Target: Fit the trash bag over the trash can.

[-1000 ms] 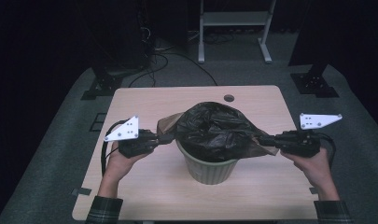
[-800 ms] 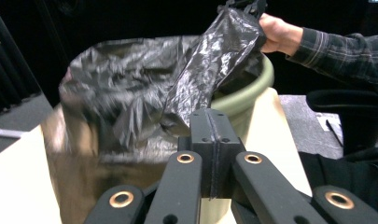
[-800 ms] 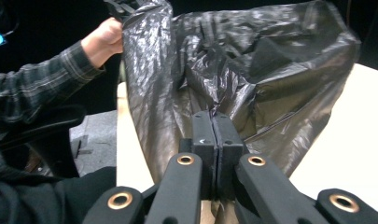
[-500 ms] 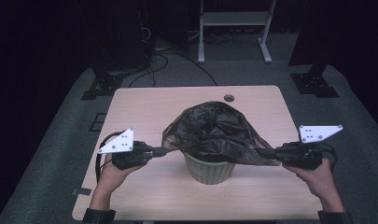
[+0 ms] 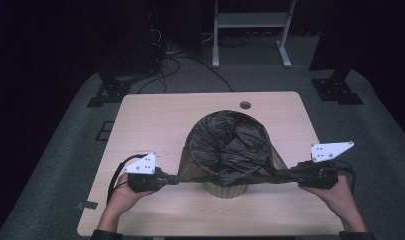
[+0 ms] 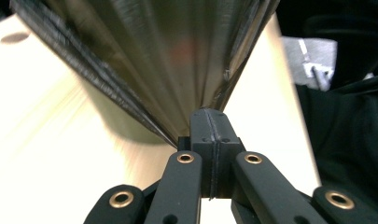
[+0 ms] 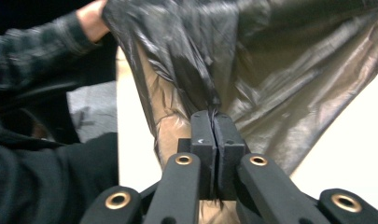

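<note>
Two grippers, both mine, pinch opposite edges of the thin black plastic bin liner (image 5: 230, 150) and stretch it taut over the ribbed pale-green waste bin (image 5: 225, 189), which stands mid-table on the light wooden table (image 5: 155, 120). My left gripper (image 5: 172, 179) has its jaws pressed together on the film at the bin's left side (the plastic fans out from the pads). My right gripper (image 5: 282, 174) clamps the liner's right edge likewise, low beside the bin.

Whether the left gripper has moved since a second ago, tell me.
Yes. In the high view the left gripper, shut on the bag, has come down and toward the table's near edge, stretching the bag down over the bin.
</note>
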The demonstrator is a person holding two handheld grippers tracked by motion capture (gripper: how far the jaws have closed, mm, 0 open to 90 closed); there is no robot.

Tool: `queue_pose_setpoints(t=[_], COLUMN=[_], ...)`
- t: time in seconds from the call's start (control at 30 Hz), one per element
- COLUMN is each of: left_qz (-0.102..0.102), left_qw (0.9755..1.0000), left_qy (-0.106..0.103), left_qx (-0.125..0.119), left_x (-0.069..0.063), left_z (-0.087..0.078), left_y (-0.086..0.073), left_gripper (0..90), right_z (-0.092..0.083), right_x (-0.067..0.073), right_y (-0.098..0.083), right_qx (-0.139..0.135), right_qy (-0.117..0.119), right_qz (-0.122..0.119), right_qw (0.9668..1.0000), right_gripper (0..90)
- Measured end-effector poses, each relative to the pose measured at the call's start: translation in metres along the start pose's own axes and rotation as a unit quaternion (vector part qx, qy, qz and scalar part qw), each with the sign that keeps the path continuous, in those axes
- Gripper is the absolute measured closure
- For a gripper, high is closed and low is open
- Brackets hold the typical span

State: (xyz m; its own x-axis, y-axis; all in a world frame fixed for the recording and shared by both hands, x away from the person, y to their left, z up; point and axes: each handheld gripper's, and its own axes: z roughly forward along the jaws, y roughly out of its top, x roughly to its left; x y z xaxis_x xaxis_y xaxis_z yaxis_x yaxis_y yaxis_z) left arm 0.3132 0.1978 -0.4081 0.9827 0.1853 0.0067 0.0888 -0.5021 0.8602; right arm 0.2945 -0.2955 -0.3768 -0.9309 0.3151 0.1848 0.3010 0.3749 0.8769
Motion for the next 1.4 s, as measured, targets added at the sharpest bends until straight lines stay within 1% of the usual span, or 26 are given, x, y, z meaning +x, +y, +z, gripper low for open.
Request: queue_pose_setpoints(t=[0.07, 0.1, 0.13, 0.17, 0.2, 0.23, 0.3, 0.37, 0.4, 0.47, 0.5, 0.53, 0.6, 0.67, 0.73, 0.8, 0.87, 0.93, 0.97, 1.0, 1.07, 1.1, 1.17, 1.27, 1.33, 1.4], left_qz=[-0.006, -0.007, -0.006, -0.009, -0.007, -0.008, -0.004, -0.003, 0.001, -0.002, -0.003, -0.006, -0.005, -0.007, -0.012, -0.009, -0.007, -0.004, -0.003, -0.001, 0.000, 0.000, 0.001, 0.000, -0.001, 0.002], left_qw=[1.0000, 0.9999, 0.9997, 0.9996, 0.9994, 0.9989, 0.9969, 0.9944, 0.9929, 0.9900, 0.9891, 0.9886, 0.9891, 0.9901, 0.9902, 0.9903, 0.9900, 0.9905, 0.9908, 0.9909, 0.9913, 0.9913, 0.9913, 0.9918, 0.9924, 0.9932], left_qy=[0.008, 0.015, 0.023, 0.023, 0.026, 0.029, 0.032, 0.030, 0.036, 0.048, 0.059, 0.062, 0.061, 0.065, 0.065, 0.063, 0.056, 0.053, 0.051, 0.053, 0.050, 0.052, 0.048, 0.051, 0.044, 0.039], left_qx=[0.001, 0.002, -0.003, -0.012, -0.024, -0.037, -0.072, -0.102, -0.113, -0.132, -0.135, -0.137, -0.134, -0.125, -0.122, -0.123, -0.129, -0.127, -0.125, -0.124, -0.122, -0.121, -0.123, -0.117, -0.115, -0.110], left_x=[0.003, 0.005, 0.005, 0.005, 0.005, 0.005, 0.004, 0.003, 0.002, 0.004, 0.006, 0.007, 0.011, 0.016, 0.020, 0.023, 0.024, 0.025, 0.026, 0.027, 0.029, 0.029, 0.031, 0.033, 0.034, 0.034], left_z=[0.001, 0.001, -0.001, -0.003, -0.007, -0.012, -0.025, -0.040, -0.046, -0.056, -0.058, -0.058, -0.054, -0.045, -0.036, -0.028, -0.023, -0.018, -0.015, -0.013, -0.009, -0.008, -0.005, -0.002, -0.001, 0.001], left_y=[-0.004, -0.005, -0.006, -0.006, -0.005, -0.003, 0.001, 0.006, 0.009, 0.016, 0.021, 0.024, 0.031, 0.036, 0.038, 0.040, 0.042, 0.045, 0.046, 0.047, 0.049, 0.049, 0.050, 0.050, 0.050, 0.050], left_gripper=[89.8, 89.7, 89.6, 85.6, 80.2, 71.9, 64.9, 59.0, 57.6, 51.7, 49.6, 46.0, 41.5, 35.5, 32.0, 31.8, 31.9, 32.2, 33.2, 33.5, 36.3, 37.5, 43.1, 46.7, 51.6, 57.4], right_z=[0.003, 0.004, 0.004, 0.004, 0.002, -0.001, -0.011, -0.021, -0.024, -0.029, -0.030, -0.030, -0.029, -0.027, -0.026, -0.030, -0.038, -0.047, -0.052, -0.055, -0.056, -0.054, -0.046, -0.031, -0.021, -0.012], right_x=[-0.003, -0.005, -0.007, -0.009, -0.010, -0.010, -0.010, -0.010, -0.011, -0.013, -0.014, -0.016, -0.016, -0.017, -0.017, -0.016, -0.013, -0.011, -0.010, -0.009, -0.011, -0.013, -0.021, -0.033, -0.040, -0.045], right_y=[-0.001, -0.002, -0.003, -0.003, -0.002, -0.002, 0.000, 0.003, 0.004, 0.007, 0.009, 0.011, 0.014, 0.017, 0.020, 0.023, 0.026, 0.028, 0.029, 0.030, 0.031, 0.031, 0.030, 0.031, 0.032, 0.034], right_qx=[0.006, 0.004, 0.001, -0.005, -0.015, -0.026, -0.055, -0.080, -0.088, -0.095, -0.100, -0.105, -0.110, -0.112, -0.118, -0.132, -0.140, -0.149, -0.152, -0.152, -0.137, -0.129, -0.116, -0.093, -0.082, -0.075], right_qy=[-0.009, -0.013, -0.016, -0.016, -0.019, -0.022, -0.033, -0.044, -0.050, -0.053, -0.052, -0.046, -0.039, -0.028, -0.017, -0.009, -0.004, -0.003, -0.005, -0.013, -0.035, -0.042, -0.050, -0.047, -0.037, -0.015], right_qz=[0.004, 0.005, 0.009, 0.015, 0.018, 0.018, 0.012, 0.009, 0.007, 0.005, 0.004, 0.005, 0.003, 0.002, 0.002, 0.000, -0.004, -0.008, -0.009, -0.011, -0.013, -0.013, -0.011, -0.010, -0.007, -0.007], right_qw=[0.9999, 0.9999, 0.9998, 0.9997, 0.9996, 0.9993, 0.9979, 0.9958, 0.9949, 0.9940, 0.9936, 0.9934, 0.9932, 0.9933, 0.9928, 0.9912, 0.9901, 0.9888, 0.9883, 0.9883, 0.9898, 0.9906, 0.9919, 0.9945, 0.9959, 0.9971], right_gripper=[85.7, 81.2, 74.2, 66.2, 61.2, 58.5, 51.1, 47.2, 45.3, 43.2, 41.2, 39.9, 37.4, 35.2, 34.6, 34.3, 34.0, 34.2, 34.7, 35.5, 35.9, 36.3, 37.3, 37.3, 37.3, 37.5])
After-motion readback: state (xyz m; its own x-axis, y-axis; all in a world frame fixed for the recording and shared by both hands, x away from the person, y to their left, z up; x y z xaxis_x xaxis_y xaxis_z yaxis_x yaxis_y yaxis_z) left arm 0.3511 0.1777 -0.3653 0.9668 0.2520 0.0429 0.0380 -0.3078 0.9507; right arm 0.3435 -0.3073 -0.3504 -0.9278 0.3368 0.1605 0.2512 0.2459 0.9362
